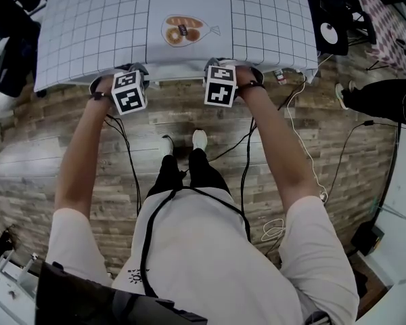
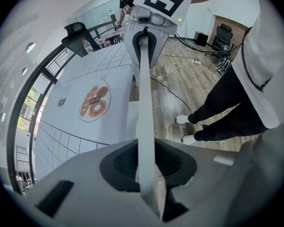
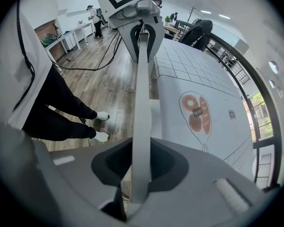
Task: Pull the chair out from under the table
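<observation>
Bright, even indoor light; heavy fisheye edge distortion.

A table (image 1: 61,66) fills the top of the head view, draped in a pale cloth (image 1: 264,19) ruled with a dark grid; a bread print (image 1: 184,30) sits at the cloth's centre; below, a wood-plank floor (image 1: 40,161) carries loose cables (image 1: 303,147) at the right and white shoes (image 1: 199,139) mid-frame
</observation>
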Tool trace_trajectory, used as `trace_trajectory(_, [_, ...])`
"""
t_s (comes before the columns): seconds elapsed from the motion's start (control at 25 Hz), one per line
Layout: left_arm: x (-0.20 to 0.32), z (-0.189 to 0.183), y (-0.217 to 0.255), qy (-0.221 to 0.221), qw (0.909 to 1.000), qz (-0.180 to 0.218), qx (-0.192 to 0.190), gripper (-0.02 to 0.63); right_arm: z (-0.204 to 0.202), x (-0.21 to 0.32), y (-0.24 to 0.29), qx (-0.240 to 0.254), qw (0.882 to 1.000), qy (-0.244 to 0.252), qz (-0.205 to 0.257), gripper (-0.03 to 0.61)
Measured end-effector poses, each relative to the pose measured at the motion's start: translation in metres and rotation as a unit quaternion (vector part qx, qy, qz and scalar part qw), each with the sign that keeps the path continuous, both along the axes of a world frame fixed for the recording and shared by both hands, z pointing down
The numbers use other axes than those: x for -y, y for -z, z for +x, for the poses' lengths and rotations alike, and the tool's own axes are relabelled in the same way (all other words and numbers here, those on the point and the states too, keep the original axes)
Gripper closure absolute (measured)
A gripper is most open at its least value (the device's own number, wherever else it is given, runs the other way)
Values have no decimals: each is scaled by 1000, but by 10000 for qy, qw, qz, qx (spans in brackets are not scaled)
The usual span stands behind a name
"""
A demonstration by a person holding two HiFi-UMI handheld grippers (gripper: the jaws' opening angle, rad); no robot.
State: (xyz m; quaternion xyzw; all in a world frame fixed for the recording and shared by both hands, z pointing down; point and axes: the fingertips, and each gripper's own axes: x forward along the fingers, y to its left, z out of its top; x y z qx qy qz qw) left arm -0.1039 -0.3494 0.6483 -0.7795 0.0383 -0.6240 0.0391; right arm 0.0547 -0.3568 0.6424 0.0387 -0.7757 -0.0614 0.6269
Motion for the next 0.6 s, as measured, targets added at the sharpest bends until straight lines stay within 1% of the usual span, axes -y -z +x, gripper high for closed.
trace_trajectory(0.24, [-25,-3,1,-67,9999,-86,28,532,-3,-29,2,60,9998,-64,-152,497])
trace_trajectory(0.6, [-89,-4,3,-67,9997,-240,-11,532,-4,-91,4,78,9996,-60,-275,497])
